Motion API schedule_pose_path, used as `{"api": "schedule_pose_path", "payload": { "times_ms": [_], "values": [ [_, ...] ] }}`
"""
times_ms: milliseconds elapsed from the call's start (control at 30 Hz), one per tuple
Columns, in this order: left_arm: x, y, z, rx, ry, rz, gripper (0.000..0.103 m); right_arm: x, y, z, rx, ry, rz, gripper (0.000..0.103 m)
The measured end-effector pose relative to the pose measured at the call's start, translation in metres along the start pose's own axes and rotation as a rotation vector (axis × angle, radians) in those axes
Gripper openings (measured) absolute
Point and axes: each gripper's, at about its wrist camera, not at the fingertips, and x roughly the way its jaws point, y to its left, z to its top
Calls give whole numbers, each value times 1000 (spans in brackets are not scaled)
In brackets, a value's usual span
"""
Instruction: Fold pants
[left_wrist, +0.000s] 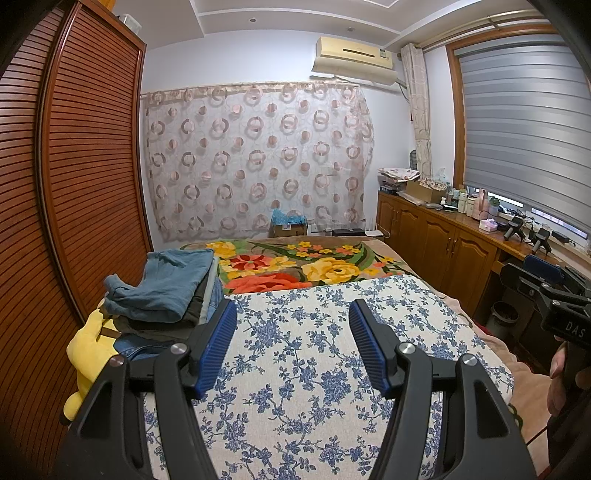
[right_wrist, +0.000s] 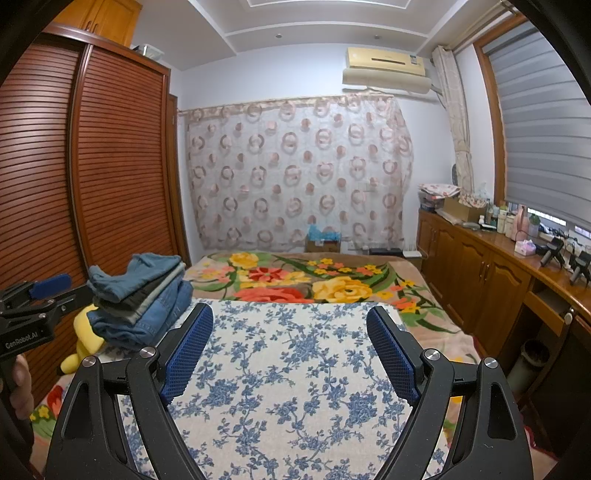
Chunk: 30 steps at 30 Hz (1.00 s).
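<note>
A stack of folded pants (left_wrist: 166, 291) lies at the left side of the bed, blue pair on top, dark and denim pairs beneath; it also shows in the right wrist view (right_wrist: 140, 291). My left gripper (left_wrist: 291, 314) is open and empty above the blue-flowered cloth (left_wrist: 314, 369), just right of the stack. My right gripper (right_wrist: 290, 317) is open and empty above the same cloth (right_wrist: 288, 387). Each gripper shows at the edge of the other's view: the right one (left_wrist: 546, 280) and the left one (right_wrist: 44, 291).
A yellow plush toy (left_wrist: 88, 347) lies under the stack at the bed's left edge. A louvred wooden wardrobe (left_wrist: 74, 166) stands close on the left. Wooden cabinets (left_wrist: 443, 243) with bottles run along the right under the window. A flowered blanket (left_wrist: 295, 266) covers the far bed.
</note>
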Motion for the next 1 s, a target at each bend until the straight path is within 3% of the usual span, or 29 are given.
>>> {"api": "schedule_pose_path", "payload": {
  "times_ms": [1000],
  "values": [
    [1, 3, -2, 0, -2, 0, 63, 0, 0, 1, 0, 1, 0, 87]
  ]
}}
